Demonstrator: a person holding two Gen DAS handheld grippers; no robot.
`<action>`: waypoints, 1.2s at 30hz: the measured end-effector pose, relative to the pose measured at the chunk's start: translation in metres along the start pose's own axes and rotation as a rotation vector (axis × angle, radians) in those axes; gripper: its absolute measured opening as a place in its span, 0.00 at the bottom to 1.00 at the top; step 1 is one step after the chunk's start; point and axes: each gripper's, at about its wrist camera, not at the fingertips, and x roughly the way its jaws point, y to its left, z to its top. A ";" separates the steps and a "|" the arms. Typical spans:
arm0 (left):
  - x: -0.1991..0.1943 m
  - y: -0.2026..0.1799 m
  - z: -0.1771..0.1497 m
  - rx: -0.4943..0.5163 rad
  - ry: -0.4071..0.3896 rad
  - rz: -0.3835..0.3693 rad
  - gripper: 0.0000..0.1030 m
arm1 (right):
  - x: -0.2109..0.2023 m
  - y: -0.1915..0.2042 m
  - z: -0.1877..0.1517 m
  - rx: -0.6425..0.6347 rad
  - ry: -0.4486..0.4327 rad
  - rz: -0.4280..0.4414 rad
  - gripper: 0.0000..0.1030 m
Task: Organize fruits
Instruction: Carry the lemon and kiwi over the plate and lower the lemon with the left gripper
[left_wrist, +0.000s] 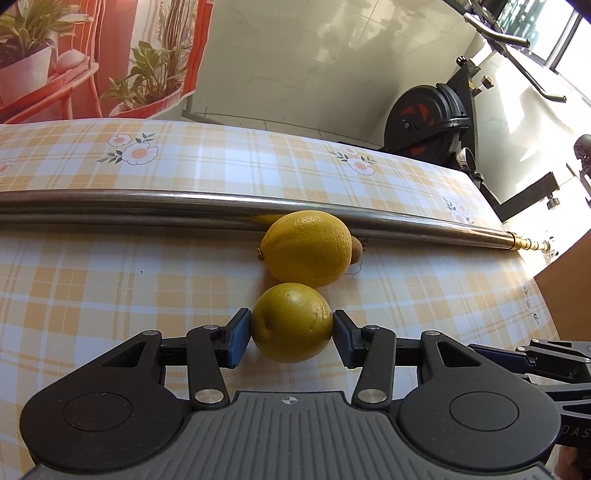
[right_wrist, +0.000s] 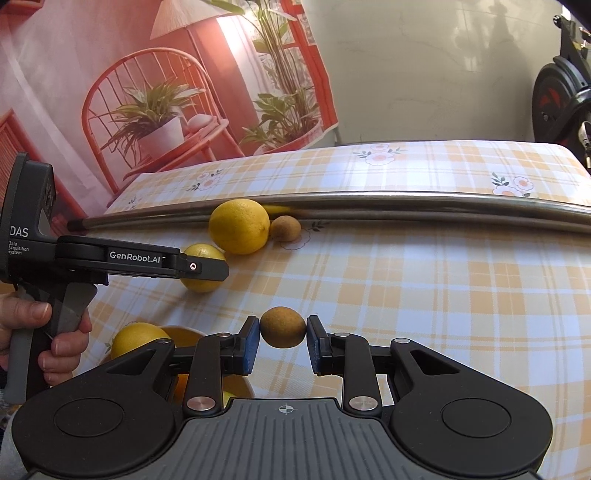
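My left gripper (left_wrist: 292, 332) is shut on a yellow-green lemon (left_wrist: 291, 322), low over the checked tablecloth; it also shows from the side in the right wrist view (right_wrist: 201, 267). A larger yellow lemon (left_wrist: 306, 248) lies just beyond it against a steel pipe, with a brown kiwi (left_wrist: 357, 249) half hidden behind it. My right gripper (right_wrist: 283, 338) is shut on another brown kiwi (right_wrist: 283, 327) and holds it above the table. In the right wrist view the big lemon (right_wrist: 239, 226) and the other kiwi (right_wrist: 284, 228) lie side by side at the pipe.
The steel pipe (left_wrist: 147, 206) lies across the table. A yellow bowl (right_wrist: 184, 334) with a lemon (right_wrist: 136, 338) in it sits under my right gripper at the lower left. An exercise bike (left_wrist: 428, 118) stands beyond the table's far edge. A brown box (left_wrist: 569, 291) is at the right.
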 end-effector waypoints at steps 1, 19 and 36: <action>-0.005 -0.002 -0.001 0.016 -0.010 0.002 0.49 | -0.002 0.001 -0.001 -0.002 -0.002 0.001 0.24; -0.100 -0.047 -0.042 0.214 -0.154 0.003 0.49 | -0.040 0.029 -0.017 -0.035 -0.031 0.018 0.24; -0.103 -0.055 -0.079 0.238 -0.052 -0.043 0.49 | -0.058 0.045 -0.038 -0.061 -0.029 0.014 0.24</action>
